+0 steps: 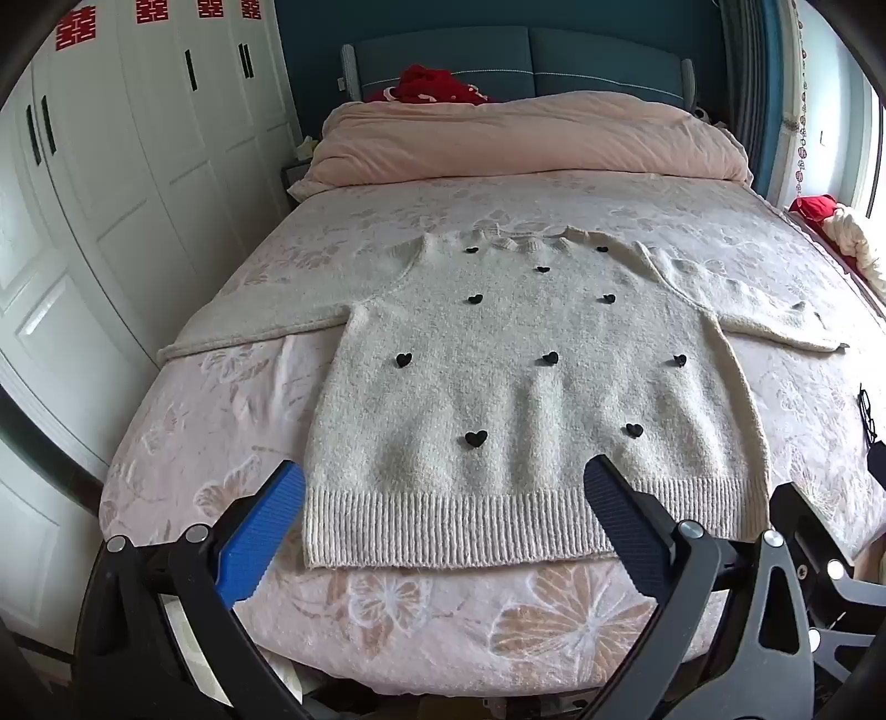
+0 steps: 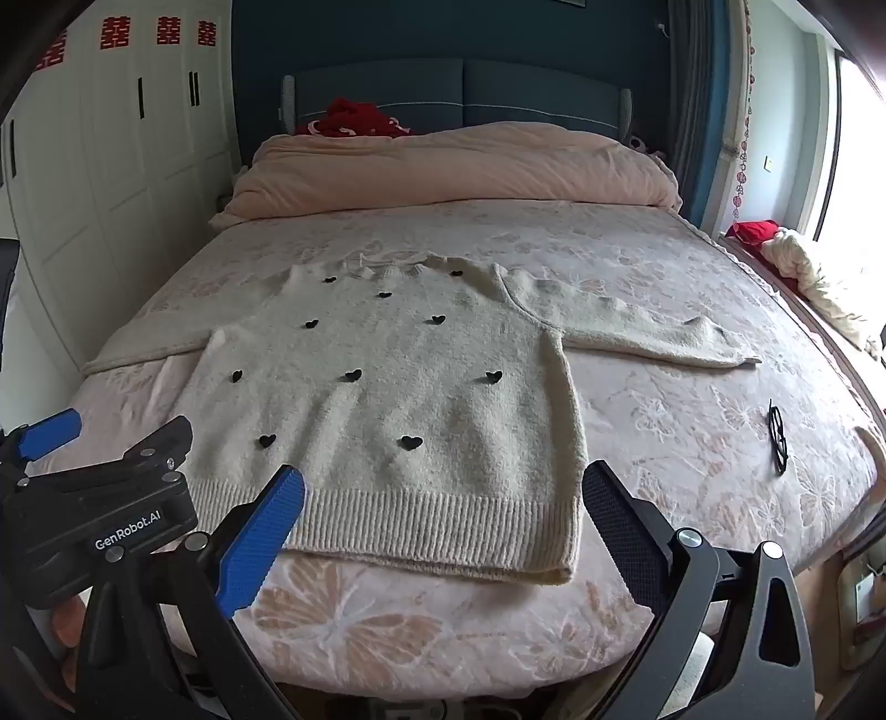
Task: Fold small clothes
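One sweater (image 1: pixel 531 382) flat, collar toward headboard (image 1: pixel 520 61), sleeves sideways

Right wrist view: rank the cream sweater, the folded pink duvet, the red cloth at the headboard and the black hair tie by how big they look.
1. cream sweater
2. pink duvet, farther off, so really bigger than it looks
3. red cloth
4. black hair tie

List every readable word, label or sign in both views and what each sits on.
"GenRobot.AI": white lettering on the black body of the left gripper, right wrist view.
"囍": red paper cut-outs on the white wardrobe doors, both views.
Nothing readable on the sweater, only black hearts.
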The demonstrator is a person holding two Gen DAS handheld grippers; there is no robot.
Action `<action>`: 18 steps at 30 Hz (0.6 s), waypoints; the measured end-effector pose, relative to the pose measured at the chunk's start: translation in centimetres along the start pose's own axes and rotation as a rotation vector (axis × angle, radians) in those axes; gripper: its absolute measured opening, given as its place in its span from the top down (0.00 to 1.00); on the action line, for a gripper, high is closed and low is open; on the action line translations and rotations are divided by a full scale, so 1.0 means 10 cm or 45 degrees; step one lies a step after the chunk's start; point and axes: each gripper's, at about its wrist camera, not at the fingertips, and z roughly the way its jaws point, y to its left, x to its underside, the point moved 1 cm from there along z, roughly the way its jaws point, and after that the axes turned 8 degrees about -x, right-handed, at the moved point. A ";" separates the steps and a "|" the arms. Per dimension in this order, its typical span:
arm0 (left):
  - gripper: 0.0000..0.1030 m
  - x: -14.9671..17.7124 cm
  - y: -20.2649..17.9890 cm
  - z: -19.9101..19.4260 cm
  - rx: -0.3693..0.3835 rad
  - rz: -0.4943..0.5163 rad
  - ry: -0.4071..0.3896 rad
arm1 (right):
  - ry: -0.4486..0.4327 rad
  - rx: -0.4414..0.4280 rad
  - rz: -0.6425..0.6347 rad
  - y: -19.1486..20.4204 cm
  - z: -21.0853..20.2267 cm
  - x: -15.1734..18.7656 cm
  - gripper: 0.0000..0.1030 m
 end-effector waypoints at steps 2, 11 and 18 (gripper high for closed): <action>0.04 0.00 0.00 0.00 0.012 -0.001 0.006 | -0.011 -0.004 0.001 0.00 0.00 0.00 0.05; 0.04 0.00 0.00 -0.01 0.015 -0.002 0.004 | -0.010 -0.007 0.008 0.00 0.00 -0.01 0.05; 0.04 -0.01 0.03 0.01 0.018 -0.010 0.002 | -0.006 -0.010 0.012 0.01 0.04 -0.01 0.05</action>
